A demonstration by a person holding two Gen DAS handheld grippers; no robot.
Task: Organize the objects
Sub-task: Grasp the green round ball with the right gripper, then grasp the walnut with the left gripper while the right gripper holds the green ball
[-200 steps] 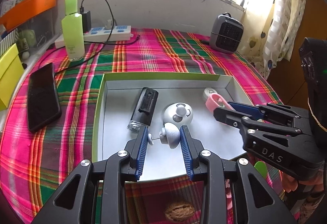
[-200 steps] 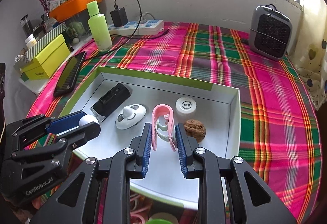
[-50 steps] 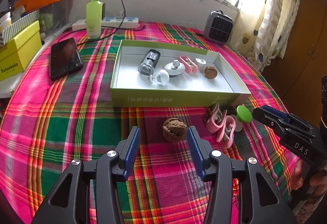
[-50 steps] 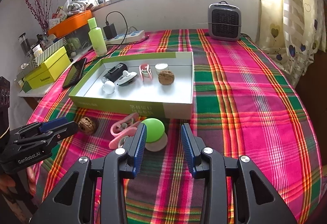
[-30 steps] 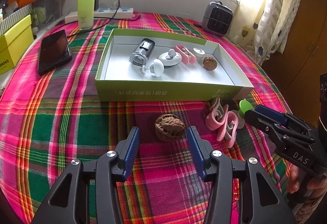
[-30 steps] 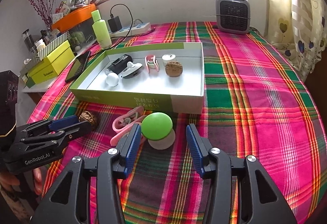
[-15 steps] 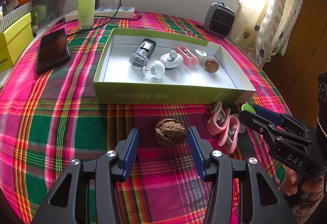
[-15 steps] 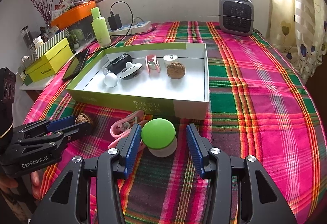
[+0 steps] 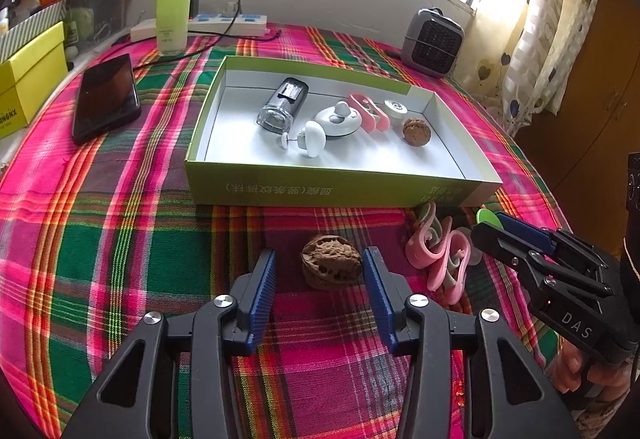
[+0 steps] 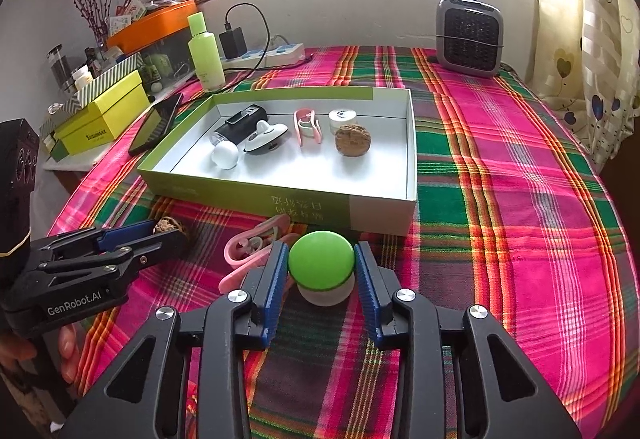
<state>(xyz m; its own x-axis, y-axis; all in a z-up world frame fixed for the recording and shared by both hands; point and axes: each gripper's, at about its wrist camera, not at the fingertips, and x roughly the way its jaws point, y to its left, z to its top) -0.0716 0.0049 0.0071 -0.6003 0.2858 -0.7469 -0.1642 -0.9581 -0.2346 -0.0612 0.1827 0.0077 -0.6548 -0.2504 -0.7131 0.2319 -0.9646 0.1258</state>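
L gripper (image 9: 318, 271) jaws just closing round wrinkled brown walnut (image 9: 331, 267) on plaid cloth, R pad touching, L pad w/ small gap. Pink plastic clips (image 9: 438, 259) beside it. R gripper (image 10: 321, 267) just clamped on round green-topped white cap (image 10: 322, 271), in front of green cardboard tray (image 10: 340, 205)

A black phone (image 9: 105, 97) is laid left of the green bottle (image 9: 172, 5); a grey heater (image 9: 432, 38) is placed far right of it.

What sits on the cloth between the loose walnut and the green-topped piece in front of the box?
Two pink clips lie tangled there, between walnut and green-topped piece; both wrist views show it.
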